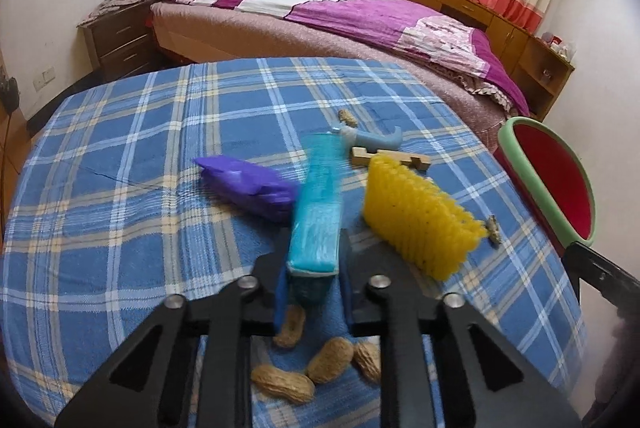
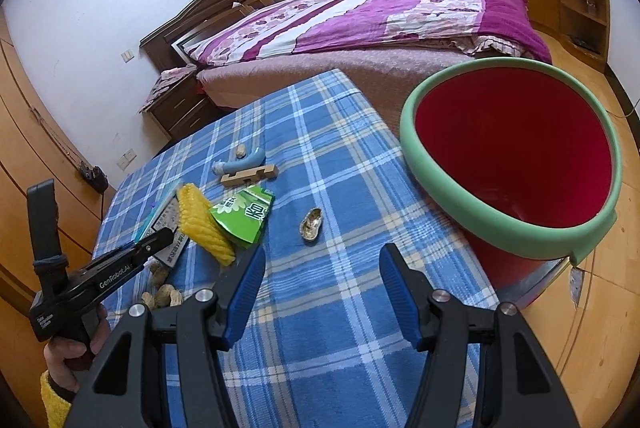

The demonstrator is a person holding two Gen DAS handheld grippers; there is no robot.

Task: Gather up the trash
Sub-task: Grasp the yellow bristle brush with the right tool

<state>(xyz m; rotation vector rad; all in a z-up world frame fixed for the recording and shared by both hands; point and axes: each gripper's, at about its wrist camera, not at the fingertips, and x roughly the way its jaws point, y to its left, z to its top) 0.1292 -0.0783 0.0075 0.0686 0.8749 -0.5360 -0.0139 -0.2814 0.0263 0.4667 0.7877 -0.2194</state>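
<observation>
My left gripper (image 1: 314,284) is shut on the near end of a flat teal packet (image 1: 316,228), which sticks up and away from the fingers over the blue checked tablecloth (image 1: 140,167). From the right wrist the same gripper (image 2: 160,240) shows at the left with the packet (image 2: 168,216) in it. A purple wrapper (image 1: 248,187), a yellow bristly piece (image 1: 416,216), a green packet (image 2: 244,211) and an empty peanut shell (image 2: 311,224) lie on the cloth. My right gripper (image 2: 322,268) is open above bare cloth, holding nothing. The red bin with a green rim (image 2: 512,147) stands beside the table's right edge.
Whole peanuts (image 1: 320,360) lie just under the left fingers. A wooden piece (image 2: 248,175), a blue-grey handle (image 2: 240,163) and one more peanut (image 2: 240,150) sit farther back. A bed with a purple cover (image 2: 380,15) is behind the table, with a nightstand (image 1: 120,35) to the left.
</observation>
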